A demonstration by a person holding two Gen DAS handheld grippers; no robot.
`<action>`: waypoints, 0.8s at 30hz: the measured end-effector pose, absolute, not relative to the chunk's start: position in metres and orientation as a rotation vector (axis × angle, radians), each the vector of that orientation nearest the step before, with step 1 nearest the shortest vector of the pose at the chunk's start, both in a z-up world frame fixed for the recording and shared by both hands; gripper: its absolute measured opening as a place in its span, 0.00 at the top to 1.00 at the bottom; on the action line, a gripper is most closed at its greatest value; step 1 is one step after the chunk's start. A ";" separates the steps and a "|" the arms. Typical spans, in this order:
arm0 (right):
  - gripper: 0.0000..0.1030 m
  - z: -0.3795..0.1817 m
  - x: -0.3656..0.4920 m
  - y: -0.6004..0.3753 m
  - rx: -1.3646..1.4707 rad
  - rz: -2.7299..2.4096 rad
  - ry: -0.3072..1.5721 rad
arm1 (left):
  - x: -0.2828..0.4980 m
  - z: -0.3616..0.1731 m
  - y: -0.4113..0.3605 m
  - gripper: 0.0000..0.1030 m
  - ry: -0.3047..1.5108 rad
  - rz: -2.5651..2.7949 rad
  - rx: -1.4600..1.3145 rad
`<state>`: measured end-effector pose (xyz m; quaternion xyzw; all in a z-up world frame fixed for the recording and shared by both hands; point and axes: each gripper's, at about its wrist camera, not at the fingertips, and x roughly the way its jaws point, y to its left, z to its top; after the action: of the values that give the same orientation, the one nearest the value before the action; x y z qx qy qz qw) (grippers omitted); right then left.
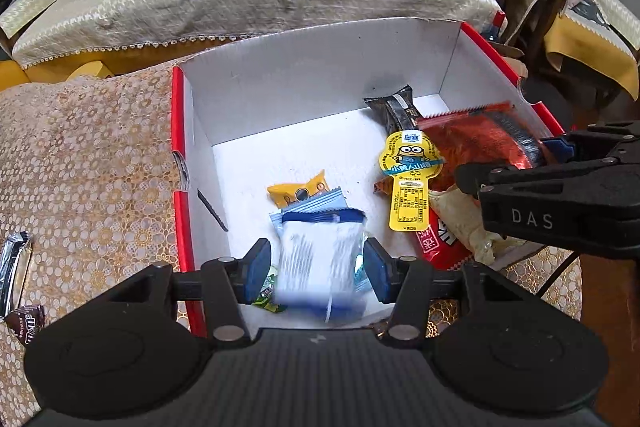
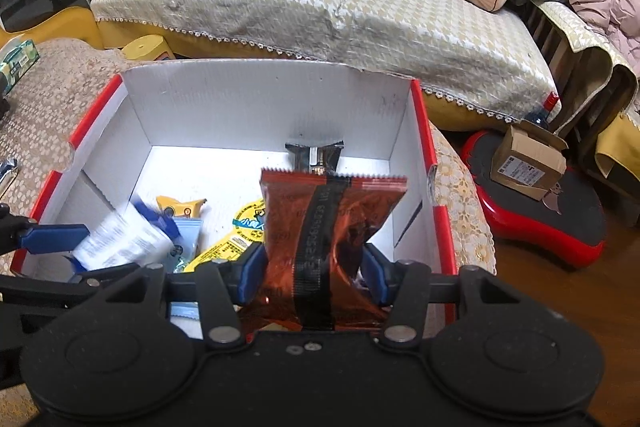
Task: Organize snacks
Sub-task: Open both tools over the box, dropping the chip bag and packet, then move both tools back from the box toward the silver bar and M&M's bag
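Gripping a white-and-blue snack packet [image 1: 318, 259] between the blue pads of the left gripper [image 1: 318, 273], just above the near end of the red-edged white box [image 1: 178, 155]. Pinching a shiny red-brown snack bag [image 2: 324, 247] with a black seam, upright, in the right gripper [image 2: 314, 275], over the right half of the same box.

Hanging both packets inside the box's rim, well apart from each other. Crowding the near wall on the left side, with the left pads close to the red edge; leaving bare white floor open toward the far wall and the far left corner. Keeping the right wall's red edge [image 2: 424, 131] just beside the red-brown bag.

Lying on the box floor, counted: one yellow packet [image 1: 298, 191], one pale blue packet [image 1: 316, 203] partly under the held one, one yellow cartoon-character card [image 1: 410, 179], one dark wrapped bar [image 1: 394, 107] against the far wall, one red packet with white lettering [image 1: 434, 239], one pale crinkled bag [image 1: 460, 211]. Showing a bit of green wrapper by the left pad, too hidden to count surely.

Resting outside on the lace-patterned tablecloth [image 1: 80, 155]: one silver wrapper [image 1: 14, 267] and one brown candy pack [image 1: 26, 321].
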<state>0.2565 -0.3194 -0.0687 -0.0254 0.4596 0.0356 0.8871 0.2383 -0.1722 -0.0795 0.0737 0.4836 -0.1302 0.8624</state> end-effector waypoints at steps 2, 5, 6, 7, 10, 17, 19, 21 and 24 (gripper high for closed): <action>0.50 -0.068 0.256 -0.320 -0.050 0.072 0.954 | 0.237 -0.079 -0.172 0.51 1.012 -0.274 0.155; 0.50 -0.063 0.252 -0.321 -0.043 0.071 0.941 | 0.235 -0.073 -0.172 0.50 1.002 -0.277 0.144; 0.49 -0.061 0.250 -0.322 -0.038 0.075 0.936 | 0.233 -0.070 -0.171 0.48 0.996 -0.278 0.141; 0.49 -0.058 0.248 -0.323 -0.032 0.078 0.931 | 0.231 -0.068 -0.170 0.47 0.990 -0.279 0.137; 0.46 -0.048 0.241 -0.324 -0.015 0.094 0.914 | 0.225 -0.058 -0.166 0.45 0.974 -0.279 0.123; 0.43 -0.025 0.220 -0.320 0.007 0.134 0.868 | 0.207 -0.033 -0.150 0.39 0.921 -0.271 0.104; 0.43 -0.018 0.214 -0.317 0.009 0.147 0.855 | 0.201 -0.025 -0.144 0.36 0.906 -0.267 0.095; 0.42 -0.011 0.208 -0.313 0.012 0.167 0.846 | 0.194 -0.018 -0.139 0.34 0.890 -0.266 0.084; 0.32 0.000 0.197 -0.306 0.021 0.190 0.826 | 0.186 -0.009 -0.130 0.33 0.868 -0.254 0.081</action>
<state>0.1974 -0.3057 0.0003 0.0100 0.4009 0.0920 0.9114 0.1857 -0.1304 -0.0090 0.0393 0.4191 -0.1228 0.8987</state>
